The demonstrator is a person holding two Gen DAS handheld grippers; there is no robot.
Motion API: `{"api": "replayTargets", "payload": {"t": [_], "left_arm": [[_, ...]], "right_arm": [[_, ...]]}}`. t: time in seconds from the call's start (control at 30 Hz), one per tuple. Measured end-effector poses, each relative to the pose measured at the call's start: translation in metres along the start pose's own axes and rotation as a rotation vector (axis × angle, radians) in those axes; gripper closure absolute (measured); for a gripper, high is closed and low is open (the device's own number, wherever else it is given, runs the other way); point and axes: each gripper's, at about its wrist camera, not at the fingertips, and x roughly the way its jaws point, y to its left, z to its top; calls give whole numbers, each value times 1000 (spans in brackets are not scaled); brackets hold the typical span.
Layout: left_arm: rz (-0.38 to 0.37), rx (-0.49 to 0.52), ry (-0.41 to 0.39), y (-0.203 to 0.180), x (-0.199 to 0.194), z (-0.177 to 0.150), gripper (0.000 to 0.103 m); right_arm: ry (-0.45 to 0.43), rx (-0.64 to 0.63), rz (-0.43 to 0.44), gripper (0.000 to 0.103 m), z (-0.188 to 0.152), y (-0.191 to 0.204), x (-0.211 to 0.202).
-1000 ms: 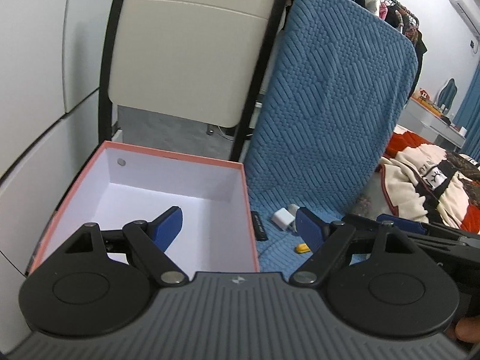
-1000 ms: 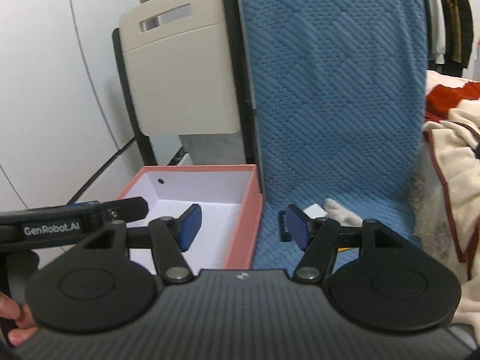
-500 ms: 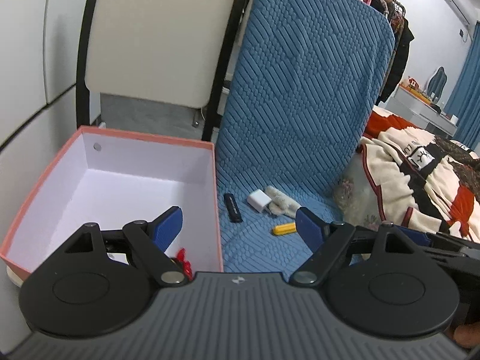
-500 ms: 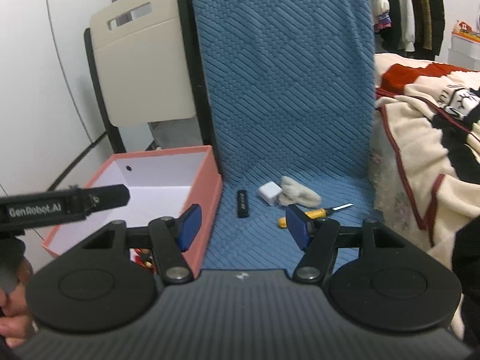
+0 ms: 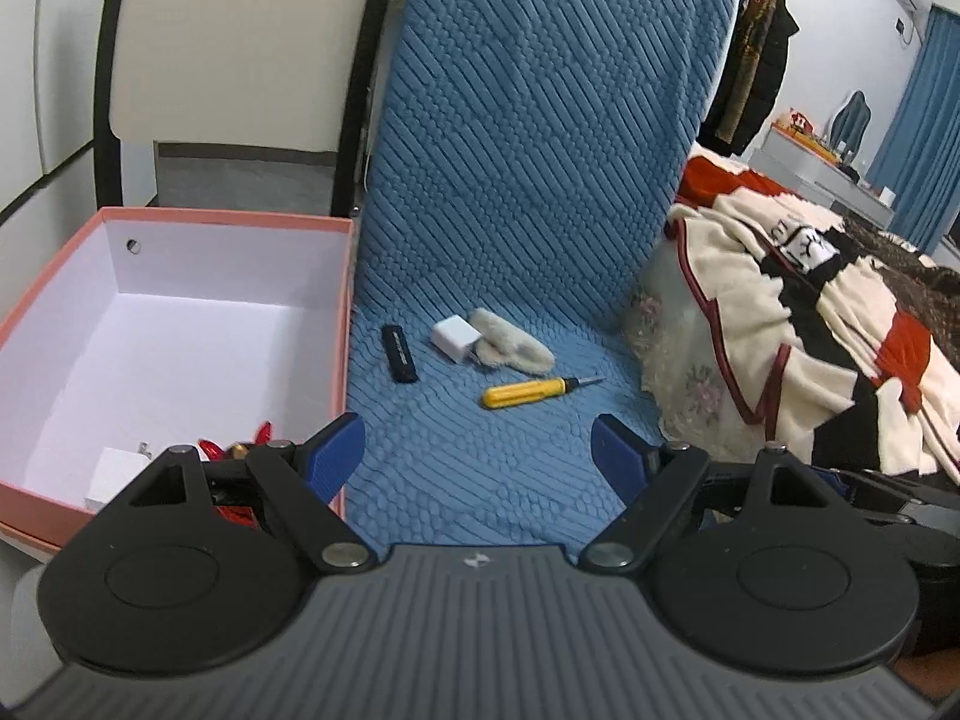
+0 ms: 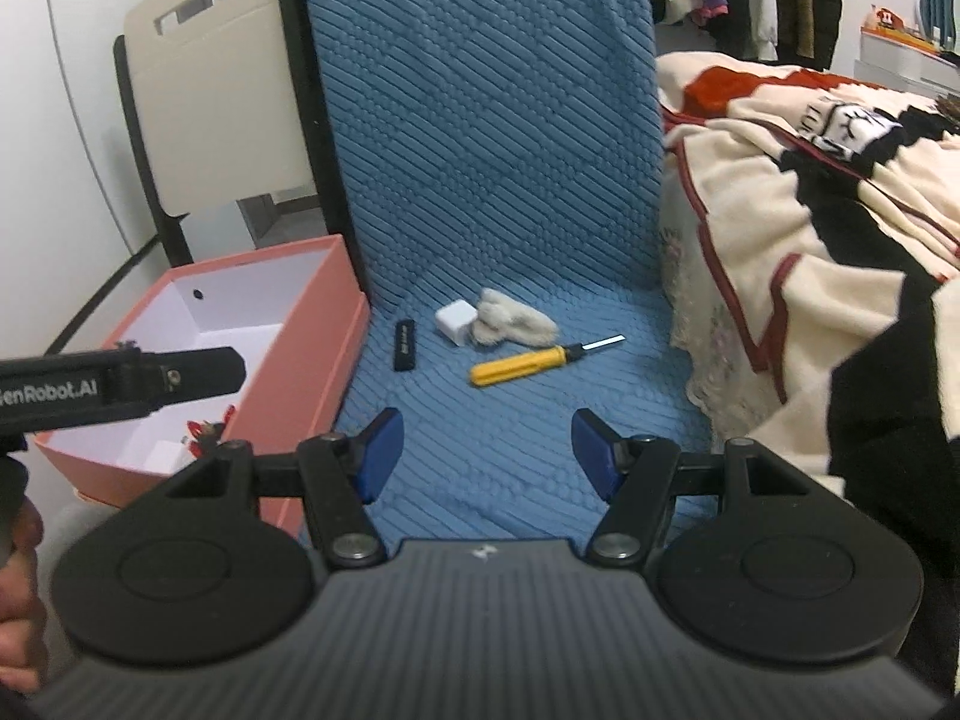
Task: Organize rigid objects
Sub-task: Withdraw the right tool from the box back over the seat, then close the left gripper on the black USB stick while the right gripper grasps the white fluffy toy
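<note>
On the blue quilted seat (image 5: 480,456) lie a yellow screwdriver (image 5: 528,391), a white charger cube (image 5: 455,338), a black stick-shaped device (image 5: 399,353) and a fluffy cream item (image 5: 510,348). They also show in the right wrist view: screwdriver (image 6: 519,365), charger (image 6: 455,321), black device (image 6: 405,345). A pink box (image 5: 348,276) with a white inside stands to the left and holds a red object (image 5: 234,450) and a white item (image 5: 114,474). My left gripper (image 5: 477,456) and right gripper (image 6: 483,447) are open and empty, short of the objects.
A cream chair back (image 5: 234,42) stands behind the box by a white wall. A patterned blanket (image 5: 810,312) covers the bed on the right. Clothes (image 5: 750,60) hang behind the seat. The left gripper's body (image 6: 120,387) crosses the right wrist view over the box.
Both grippers have pulled back and risen, so the seat objects now lie farther ahead. The box's red and white contents have come into view. Both stay open.
</note>
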Motion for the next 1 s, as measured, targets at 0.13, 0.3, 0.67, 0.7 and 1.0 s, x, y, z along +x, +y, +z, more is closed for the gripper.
{"api": "replayTargets", "payload": {"t": [0.13, 0.3, 0.67, 0.7, 1.0], "left_arm": [[0, 5, 30, -9, 8, -13, 17], [0, -10, 62, -16, 23, -27, 17], [-10, 14, 71, -24, 72, -12, 17], [-11, 15, 69, -23, 78, -9, 17], [-27, 28, 96, -18, 131, 19, 17]], "right_arm": [[6, 0, -12, 38, -10, -13, 1], [22, 8, -23, 38, -22, -27, 7], [11, 45, -32, 38, -28, -34, 41], [9, 48, -33, 38, -28, -33, 46], [34, 41, 6, 38, -27, -28, 86]]}}
